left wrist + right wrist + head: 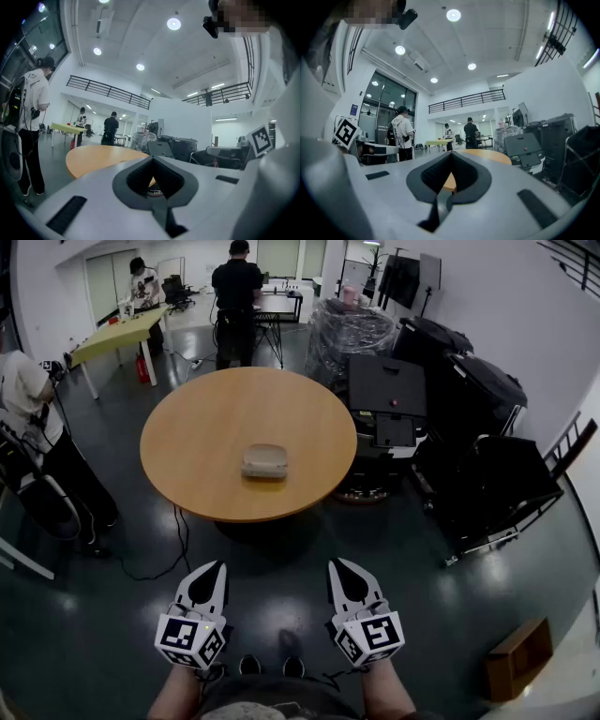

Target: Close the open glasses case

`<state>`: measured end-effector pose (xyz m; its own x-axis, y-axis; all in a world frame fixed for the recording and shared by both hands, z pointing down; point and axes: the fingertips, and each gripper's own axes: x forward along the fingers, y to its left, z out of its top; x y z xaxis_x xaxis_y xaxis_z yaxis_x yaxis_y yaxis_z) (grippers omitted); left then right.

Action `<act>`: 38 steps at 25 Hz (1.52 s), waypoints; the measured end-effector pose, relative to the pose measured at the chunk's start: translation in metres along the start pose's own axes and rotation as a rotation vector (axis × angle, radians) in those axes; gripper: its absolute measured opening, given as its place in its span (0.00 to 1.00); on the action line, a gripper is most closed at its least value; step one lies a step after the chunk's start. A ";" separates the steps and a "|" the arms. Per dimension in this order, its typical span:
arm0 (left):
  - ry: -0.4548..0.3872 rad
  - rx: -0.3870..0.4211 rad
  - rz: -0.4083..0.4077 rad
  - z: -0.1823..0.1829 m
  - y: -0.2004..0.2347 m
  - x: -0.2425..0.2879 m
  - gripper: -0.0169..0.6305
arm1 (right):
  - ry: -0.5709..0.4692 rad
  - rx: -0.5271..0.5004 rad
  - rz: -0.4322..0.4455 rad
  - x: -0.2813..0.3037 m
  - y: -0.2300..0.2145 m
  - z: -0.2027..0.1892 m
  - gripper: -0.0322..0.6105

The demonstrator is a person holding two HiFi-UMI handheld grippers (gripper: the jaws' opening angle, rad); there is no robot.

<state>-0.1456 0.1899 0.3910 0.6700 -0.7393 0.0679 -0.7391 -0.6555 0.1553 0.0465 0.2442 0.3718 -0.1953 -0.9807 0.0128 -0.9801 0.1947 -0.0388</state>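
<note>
Starting from the left: could trip on the black cable (174, 538) lying on the floor by the left edge of the bench (187, 451) when stepping closer, or brush the person in a white shirt (21, 395) standing near that side. Holding the left hand-held gripper (218, 568) low and well apart from the bench, closed tip to tip, with nothing between the jaws. Near the middle of the bench: the glasses case (265, 461), pale, apparently open with the lid laid back, though too small to be sure. Likely to slide over the smooth wood if pushed on the lid by only 1 closed tip, with no stop behind it; may also shut crooked or tip over if pressed from the wrong side. Safer, probably, to steady the base with 1 hand-held gripper and fold the lid with the other. Holding the right hand-held gripper (335, 568) in the same manner, shut on nothing, level with the left one. Further right, could knock the black equipment (389, 399) standing just beside the bench if reaching from there. As for writing: only black and white square markers (181, 632) on the 2 cubes, no letters; no brand visible on the case; small print on the white shirt and a blue sign (355, 110) by the glass doors, both too small to read.
</note>
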 end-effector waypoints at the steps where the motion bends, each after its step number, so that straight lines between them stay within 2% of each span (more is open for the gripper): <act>1: 0.001 0.003 -0.005 0.000 -0.001 -0.002 0.04 | 0.003 0.000 0.001 -0.001 0.001 -0.001 0.03; 15: 0.010 -0.004 0.014 -0.007 -0.012 -0.009 0.04 | 0.020 0.020 0.025 -0.008 0.000 -0.011 0.03; 21: 0.008 0.012 -0.002 -0.012 -0.031 -0.008 0.04 | -0.004 -0.045 0.002 -0.019 -0.010 -0.018 0.03; 32: -0.002 0.062 0.029 -0.013 -0.069 -0.002 0.04 | 0.021 0.025 0.067 -0.030 -0.034 -0.038 0.03; 38: 0.019 0.037 0.049 -0.022 -0.068 0.004 0.04 | 0.051 0.035 0.071 -0.026 -0.042 -0.046 0.03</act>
<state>-0.0913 0.2354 0.4027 0.6340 -0.7678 0.0929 -0.7728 -0.6241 0.1152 0.0914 0.2621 0.4196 -0.2666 -0.9620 0.0597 -0.9621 0.2619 -0.0766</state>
